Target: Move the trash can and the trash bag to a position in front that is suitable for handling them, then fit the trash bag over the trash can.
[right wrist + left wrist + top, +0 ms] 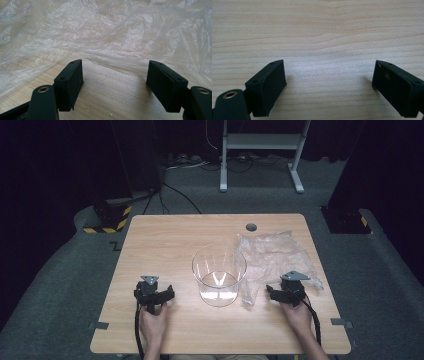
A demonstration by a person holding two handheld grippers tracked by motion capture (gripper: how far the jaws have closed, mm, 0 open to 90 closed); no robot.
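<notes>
Near the plastic bag's (120, 37) front edge, right gripper (113, 82) gapes empty — left gripper (329, 82) too, over bare table (319, 30).

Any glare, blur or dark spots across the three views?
High view: table evenly lit, surroundings near black, bright glints on the clear bin. Left gripper view: soft sheen on the wood between the open jaws, near edges slightly soft. Right gripper view: plastic bag washed pale by glare, far folds blurred.

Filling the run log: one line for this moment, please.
left hand-held gripper: open, over bare table | right hand-held gripper: open, at plastic bag edge | clear container: upright between
</notes>
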